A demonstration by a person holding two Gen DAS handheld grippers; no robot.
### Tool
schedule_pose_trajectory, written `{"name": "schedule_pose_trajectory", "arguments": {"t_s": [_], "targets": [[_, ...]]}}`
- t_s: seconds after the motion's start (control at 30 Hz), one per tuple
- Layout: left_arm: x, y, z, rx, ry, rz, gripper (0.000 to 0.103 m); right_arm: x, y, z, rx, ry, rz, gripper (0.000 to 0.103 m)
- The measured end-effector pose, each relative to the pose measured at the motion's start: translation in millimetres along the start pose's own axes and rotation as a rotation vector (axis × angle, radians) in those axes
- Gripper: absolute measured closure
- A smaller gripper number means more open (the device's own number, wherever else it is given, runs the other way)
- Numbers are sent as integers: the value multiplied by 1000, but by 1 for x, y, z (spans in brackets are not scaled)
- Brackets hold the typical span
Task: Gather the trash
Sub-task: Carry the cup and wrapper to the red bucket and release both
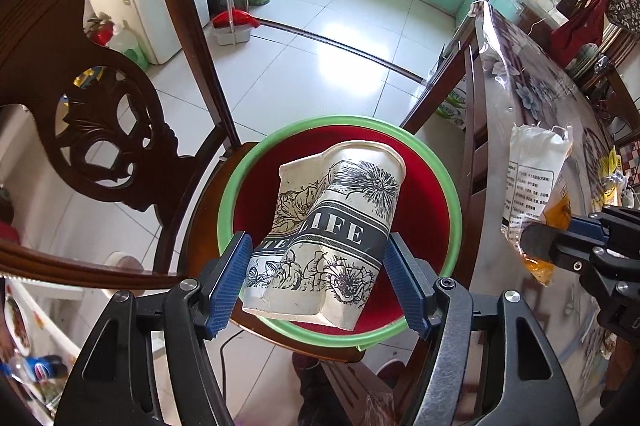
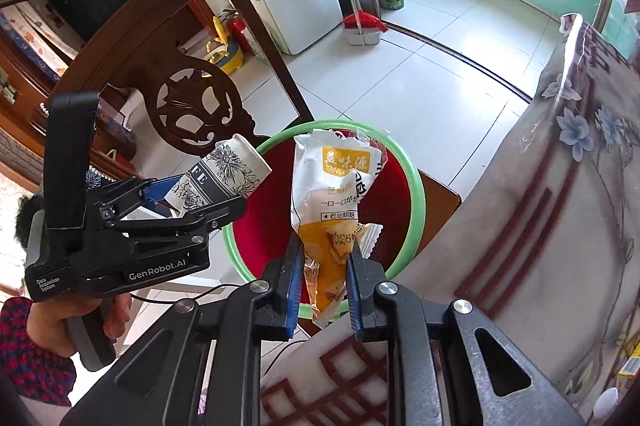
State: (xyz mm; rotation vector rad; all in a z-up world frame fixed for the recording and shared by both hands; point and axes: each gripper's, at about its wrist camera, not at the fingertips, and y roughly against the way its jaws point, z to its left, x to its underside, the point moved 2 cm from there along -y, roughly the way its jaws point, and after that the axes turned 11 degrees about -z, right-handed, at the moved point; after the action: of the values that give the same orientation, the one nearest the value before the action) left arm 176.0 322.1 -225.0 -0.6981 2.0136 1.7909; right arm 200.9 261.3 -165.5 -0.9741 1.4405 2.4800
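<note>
**Ana:** Left wrist view has the left gripper point(image 1: 320, 278) clamped on a crushed paper cup point(image 1: 328, 238), pads pressing both dented sides, right above the green-rimmed basin point(image 1: 240, 182) on the chair seat point(image 1: 200, 226).

**Ben:** And the other hand?

**Ana:** The right gripper point(image 2: 324, 286) has its fingers narrow, pinching the lower end of a torn snack wrapper point(image 2: 332, 186), which stands up over the same basin point(image 2: 412, 186), near its table-side rim.

**Ben:** So how far along are we?

**Ana:** Both pieces are picked up and carried to the basin, but neither is dropped. The red inside looks bare where I can see it, though the cup and wrapper hide part.

**Ben:** What's left, then?

**Ana:** Letting go of both, I'd judge. There also seem to be more wrappers on the table point(image 1: 520, 86) at the far right, too blurred to name.
</note>
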Motion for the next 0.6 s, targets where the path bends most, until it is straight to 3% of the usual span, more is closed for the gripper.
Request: {"name": "schedule_pose_trajectory", "arguments": {"t_s": [0.1, 0.17, 0.23, 0.33, 0.6], "targets": [[-4, -3, 4, -17, 18, -14, 35, -2, -4, -1, -5, -3, 1, 85], [-5, -2, 7, -38, 33, -30, 20, -2, -5, -3, -3, -1, 0, 83], [-6, 0, 9, -43, 47, -45, 18, -3, -5, -5, 2, -6, -1, 75], [-7, 4, 9, -54, 55, -56, 18, -2, -2, -6, -9, -21, -23, 52], [4, 39, -5, -66, 26, -109, 18, 3, 39, 5, -18, 13, -112, 51]]}}
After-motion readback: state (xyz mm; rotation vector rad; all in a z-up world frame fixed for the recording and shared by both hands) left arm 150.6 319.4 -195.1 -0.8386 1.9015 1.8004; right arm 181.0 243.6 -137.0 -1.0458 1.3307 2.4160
